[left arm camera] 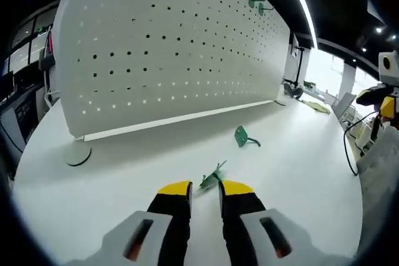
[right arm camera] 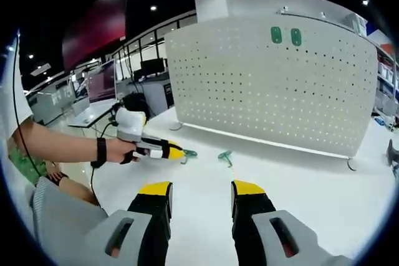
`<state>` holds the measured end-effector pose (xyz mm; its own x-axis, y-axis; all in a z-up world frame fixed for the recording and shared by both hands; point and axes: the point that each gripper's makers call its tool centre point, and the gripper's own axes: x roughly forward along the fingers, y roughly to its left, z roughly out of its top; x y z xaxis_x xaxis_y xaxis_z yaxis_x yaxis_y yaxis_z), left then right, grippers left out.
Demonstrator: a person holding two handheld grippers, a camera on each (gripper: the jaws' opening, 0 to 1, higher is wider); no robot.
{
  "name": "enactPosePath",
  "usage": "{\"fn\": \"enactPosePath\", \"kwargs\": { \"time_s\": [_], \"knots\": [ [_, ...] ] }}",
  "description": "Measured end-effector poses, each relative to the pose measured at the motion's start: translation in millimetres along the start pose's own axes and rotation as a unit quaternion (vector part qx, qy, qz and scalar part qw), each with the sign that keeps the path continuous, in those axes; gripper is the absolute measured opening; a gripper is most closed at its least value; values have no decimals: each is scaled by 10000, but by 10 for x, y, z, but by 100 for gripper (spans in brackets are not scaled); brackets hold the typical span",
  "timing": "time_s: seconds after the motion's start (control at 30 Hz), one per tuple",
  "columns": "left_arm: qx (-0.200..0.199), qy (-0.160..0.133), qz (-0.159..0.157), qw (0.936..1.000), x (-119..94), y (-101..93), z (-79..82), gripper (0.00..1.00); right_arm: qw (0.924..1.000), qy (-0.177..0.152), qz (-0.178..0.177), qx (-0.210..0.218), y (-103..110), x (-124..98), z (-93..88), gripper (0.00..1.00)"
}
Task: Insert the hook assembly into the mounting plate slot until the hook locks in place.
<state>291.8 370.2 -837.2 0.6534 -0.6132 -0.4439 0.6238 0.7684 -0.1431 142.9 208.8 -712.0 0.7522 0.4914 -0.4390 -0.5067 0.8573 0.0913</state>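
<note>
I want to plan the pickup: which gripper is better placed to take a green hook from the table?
Left. The left gripper is right at a hook; the right gripper is open and farther back.

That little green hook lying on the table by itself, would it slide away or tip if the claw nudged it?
The hook looks small and thin, so probably light. The table seems smooth and glossy, so a nudge would likely make it skid. It rests propped on its flat plate with a prong sticking out, so it may well rock or flip.

No text, label, brand, number or sign can be read in either view.
</note>
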Motion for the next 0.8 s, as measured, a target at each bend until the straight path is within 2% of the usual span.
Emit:
{"fn": "enactPosePath", "kwargs": {
  "time_s": [0.27,0.5,0.8],
  "knots": [
    [73,107,-20,9999,58,-6,-59,11,10000,30,5,-25,-5,12,-11,38],
    [218,53,-49,9997,83,-21,-25,7,9999,91,5,-47,-17,15,-37,38],
    [256,150,-116,9995,48,-54,-47,2,9999,112,44,-53,-5,53,-46,38]
  ]
}}
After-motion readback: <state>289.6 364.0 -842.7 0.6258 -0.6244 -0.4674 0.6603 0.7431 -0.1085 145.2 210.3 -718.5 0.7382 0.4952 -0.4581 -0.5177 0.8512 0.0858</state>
